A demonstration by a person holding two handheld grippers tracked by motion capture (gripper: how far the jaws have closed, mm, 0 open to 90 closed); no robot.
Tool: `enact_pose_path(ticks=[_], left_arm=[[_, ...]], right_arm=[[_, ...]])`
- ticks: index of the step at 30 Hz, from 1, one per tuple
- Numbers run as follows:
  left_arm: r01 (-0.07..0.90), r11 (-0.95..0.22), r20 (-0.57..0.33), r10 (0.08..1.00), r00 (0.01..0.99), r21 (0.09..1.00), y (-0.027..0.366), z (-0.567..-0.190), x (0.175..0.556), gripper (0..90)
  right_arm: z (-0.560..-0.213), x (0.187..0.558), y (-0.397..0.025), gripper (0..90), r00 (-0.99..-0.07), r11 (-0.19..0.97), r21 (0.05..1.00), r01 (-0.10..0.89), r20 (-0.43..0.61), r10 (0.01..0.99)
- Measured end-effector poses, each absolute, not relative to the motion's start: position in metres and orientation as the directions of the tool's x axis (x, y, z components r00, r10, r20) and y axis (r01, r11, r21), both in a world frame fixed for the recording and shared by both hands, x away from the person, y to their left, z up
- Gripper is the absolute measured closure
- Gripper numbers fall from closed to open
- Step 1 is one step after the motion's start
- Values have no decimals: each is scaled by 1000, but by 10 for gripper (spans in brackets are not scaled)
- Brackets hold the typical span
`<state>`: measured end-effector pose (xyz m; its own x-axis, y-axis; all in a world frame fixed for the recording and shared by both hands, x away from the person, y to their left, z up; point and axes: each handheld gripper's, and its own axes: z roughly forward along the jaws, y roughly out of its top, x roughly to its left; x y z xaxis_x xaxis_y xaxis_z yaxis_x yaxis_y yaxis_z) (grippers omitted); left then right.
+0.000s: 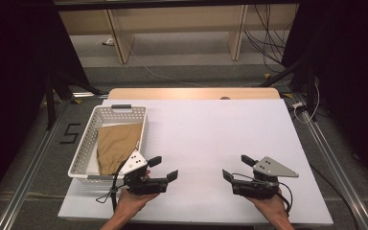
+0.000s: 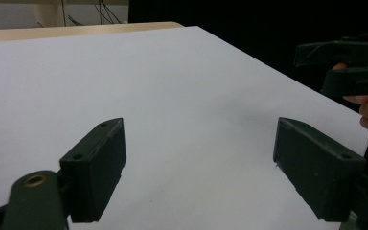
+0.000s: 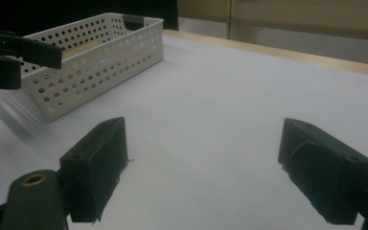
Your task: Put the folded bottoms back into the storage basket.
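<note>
A white perforated basket (image 1: 88, 143) stands at the left of the white table (image 1: 206, 139), and a folded tan cloth (image 1: 117, 143) lies inside it. My left gripper (image 1: 164, 168) is held low just right of the basket's near corner, jaws wide apart and empty. My right gripper (image 1: 238, 167) hovers near the front right of the table, open too, with nothing between its jaws. In the right gripper view the basket (image 3: 96, 57) sits at the upper left, beyond the open right gripper (image 3: 220, 167). The left gripper (image 2: 201, 167) faces bare table in its own view.
A wooden strip (image 1: 191, 93) runs along the table's far edge. Beyond it are wooden shelf legs (image 1: 117, 38) and loose cables (image 1: 268, 43) on the floor. Metal rails (image 1: 330, 158) flank the table. Dark curtains close both sides.
</note>
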<state>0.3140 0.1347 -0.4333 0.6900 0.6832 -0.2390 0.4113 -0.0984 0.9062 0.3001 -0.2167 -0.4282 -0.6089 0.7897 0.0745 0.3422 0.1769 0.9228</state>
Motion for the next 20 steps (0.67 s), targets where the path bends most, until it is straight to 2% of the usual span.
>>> enact_pose_path(ticks=[20], left_arm=[[393, -76, -237, 687, 687, 916, 135, -432, 312, 182]], right_arm=[[-428, 301, -217, 180, -610, 175, 924, 341, 76, 789]])
